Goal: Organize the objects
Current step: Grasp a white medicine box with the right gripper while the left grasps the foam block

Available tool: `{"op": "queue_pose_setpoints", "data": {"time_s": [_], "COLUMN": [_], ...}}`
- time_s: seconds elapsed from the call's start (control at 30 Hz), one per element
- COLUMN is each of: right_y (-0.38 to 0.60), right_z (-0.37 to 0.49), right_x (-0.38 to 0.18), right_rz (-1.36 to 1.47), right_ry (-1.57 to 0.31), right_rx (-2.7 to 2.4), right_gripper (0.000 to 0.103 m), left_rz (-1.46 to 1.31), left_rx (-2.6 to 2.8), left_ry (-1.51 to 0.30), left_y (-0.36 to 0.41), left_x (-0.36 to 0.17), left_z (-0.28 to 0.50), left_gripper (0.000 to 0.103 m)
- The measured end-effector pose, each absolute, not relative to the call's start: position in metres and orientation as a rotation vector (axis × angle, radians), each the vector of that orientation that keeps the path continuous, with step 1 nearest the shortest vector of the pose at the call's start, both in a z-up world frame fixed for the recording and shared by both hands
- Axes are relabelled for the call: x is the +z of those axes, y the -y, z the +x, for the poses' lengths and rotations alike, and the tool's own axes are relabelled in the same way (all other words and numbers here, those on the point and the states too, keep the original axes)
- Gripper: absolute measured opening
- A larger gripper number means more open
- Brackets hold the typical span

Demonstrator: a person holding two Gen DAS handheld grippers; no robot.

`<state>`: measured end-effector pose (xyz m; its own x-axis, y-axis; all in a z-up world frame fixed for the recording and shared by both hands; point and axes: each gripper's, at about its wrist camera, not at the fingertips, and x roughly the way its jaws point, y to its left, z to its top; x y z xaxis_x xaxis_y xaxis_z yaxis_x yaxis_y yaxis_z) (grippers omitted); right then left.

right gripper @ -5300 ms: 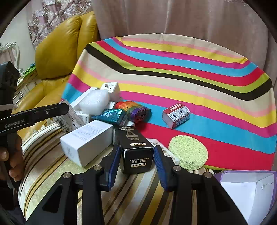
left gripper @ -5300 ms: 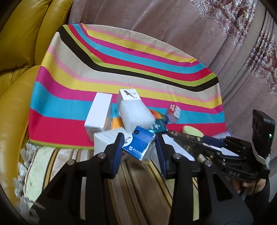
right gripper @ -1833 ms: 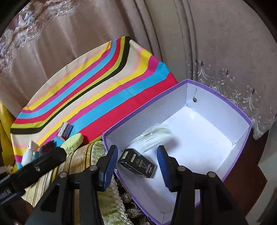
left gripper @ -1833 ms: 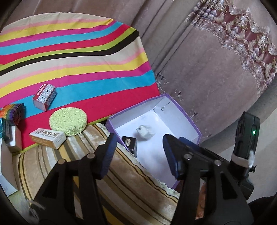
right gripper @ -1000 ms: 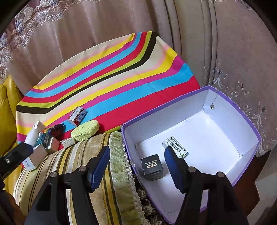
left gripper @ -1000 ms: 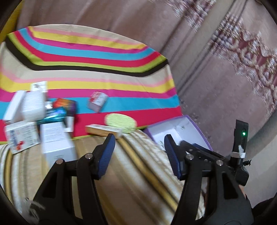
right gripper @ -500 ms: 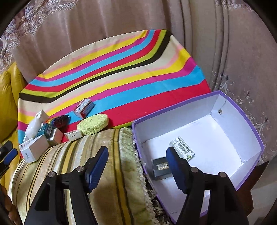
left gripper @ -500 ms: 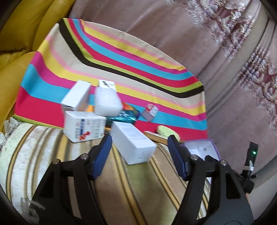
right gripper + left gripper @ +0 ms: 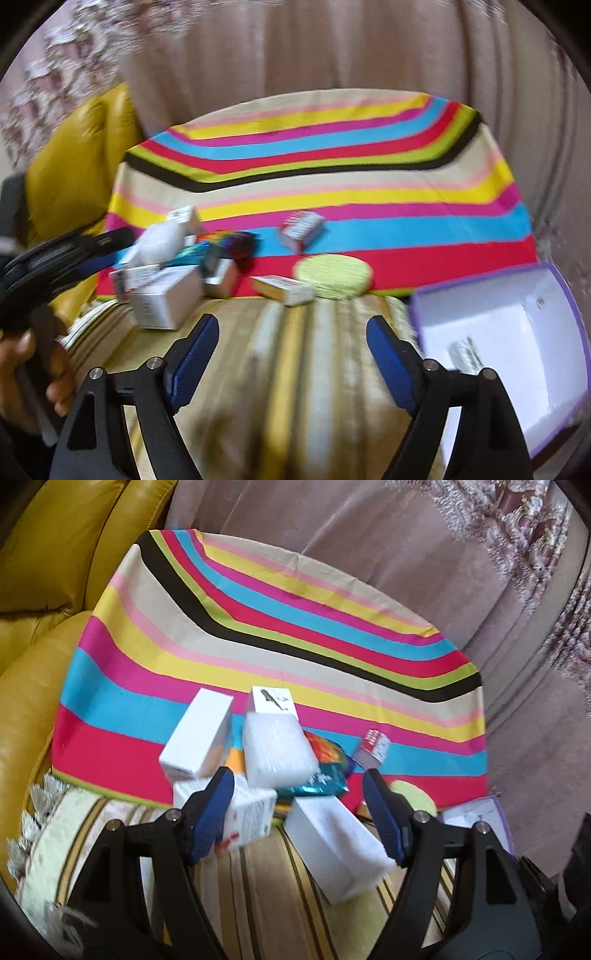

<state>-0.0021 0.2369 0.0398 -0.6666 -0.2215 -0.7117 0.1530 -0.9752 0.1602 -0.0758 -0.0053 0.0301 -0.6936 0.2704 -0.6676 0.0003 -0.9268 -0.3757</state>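
My left gripper [image 9: 297, 814] is open and empty, just above a pile of boxes: a long white box [image 9: 338, 845] between the jaws, a white box with red print [image 9: 240, 818] by the left finger, a tall white box [image 9: 199, 738], a foam-wrapped block [image 9: 277, 749] and a teal packet [image 9: 319, 779]. My right gripper [image 9: 291, 360] is open and empty over the striped cushion [image 9: 295, 369]. The purple box [image 9: 517, 339] stands to its right with a small barcoded item [image 9: 465, 354] inside. The left gripper also shows in the right wrist view [image 9: 85, 254].
A striped cloth [image 9: 258, 627] covers the surface. On it lie a small red and white box [image 9: 301, 229], a green round sponge [image 9: 332, 275] and a flat cream box [image 9: 284, 290]. A yellow leather sofa [image 9: 55, 572] is at the left, curtains behind.
Both grippers have swung left, away from the purple box and back toward the pile. The left one has come down close over the white boxes. Both are still open.
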Motion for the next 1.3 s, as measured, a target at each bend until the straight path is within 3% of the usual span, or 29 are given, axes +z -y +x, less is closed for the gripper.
{"op": "queue_pose_setpoints", "data": {"time_s": [0.47, 0.53, 0.57, 0.73, 1.07, 1.3], "right_y": [-0.184, -0.178, -0.175, -0.162, -0.139, -0.122], "right_z": [-0.013, -0.012, -0.012, -0.016, -0.033, -0.060], "right_x": [0.043, 0.043, 0.044, 0.043, 0.037, 0.023], "right_rz": [1.106, 1.101, 1.099, 1.105, 1.165, 1.283], "right_ry": [0.031, 0.010, 0.000, -0.022, -0.032, -0.035], "right_rx": [-2.619, -2.607, -2.599, -2.558, -2.499, -2.444], "right_gripper": [0.084, 0.085, 0.085, 0.085, 0.085, 0.085], "left_rz": [-1.374, -1.382, -1.390, -1.333, -1.035, -0.985], "left_rx": [2.749, 2.737, 2.727, 2.714, 2.788, 2.820], "left_ry": [0.339, 0.331, 0.338, 0.404, 0.711, 0.791], "left_y": [-0.014, -0.015, -0.015, -0.008, 0.032, 0.047], "left_x": [0.013, 0.011, 0.010, 0.014, 0.028, 0.026], "left_z": [-0.123, -0.123, -0.123, -0.121, -0.076, -0.063], "left_gripper": [0.076, 0.064, 0.055, 0.055, 0.055, 0.055]}}
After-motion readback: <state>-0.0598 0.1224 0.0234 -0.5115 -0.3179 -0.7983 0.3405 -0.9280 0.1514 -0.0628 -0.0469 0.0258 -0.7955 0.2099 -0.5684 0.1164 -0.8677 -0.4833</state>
